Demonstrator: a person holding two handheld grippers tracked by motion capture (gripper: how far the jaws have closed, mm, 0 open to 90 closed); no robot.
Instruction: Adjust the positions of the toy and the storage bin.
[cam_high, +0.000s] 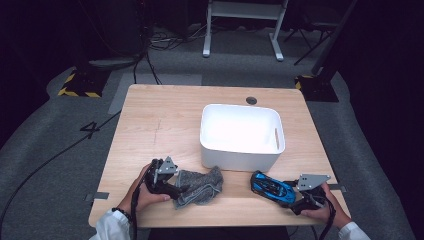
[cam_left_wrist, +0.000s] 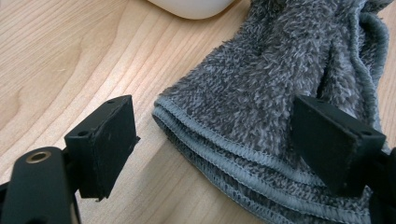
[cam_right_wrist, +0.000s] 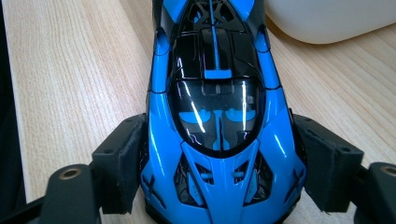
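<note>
watching both hands at the near side of the white bin (cam_high: 242, 150), i see two pickups that could each slip. my left gripper (cam_high: 175, 189) has its jaws spread wide over the hem of the grey towel (cam_high: 200, 186), which lies bunched on the table (cam_high: 165, 115) just in front of the bin's near left corner; in the left gripper view one pad sits off the cloth over bare wood and the other hangs above the pile, so nothing is pinched yet. i judge that closing from here could catch only the top fold of the layered edge, and the rest of the towel (cam_left_wrist: 280, 88) would unroll and drag against the bin wall on the lift. my right gripper (cam_high: 287, 192) straddles the nose of the blue toy car (cam_high: 272, 187), which sits in front of the bin's near right corner; the pads (cam_right_wrist: 122, 161) press on its flanks, so i read it as held. the risk there, i think, is the glossy tapered body: a grip that far forward could let the car pivot or squirt out, or clip the bin's rim.
</note>
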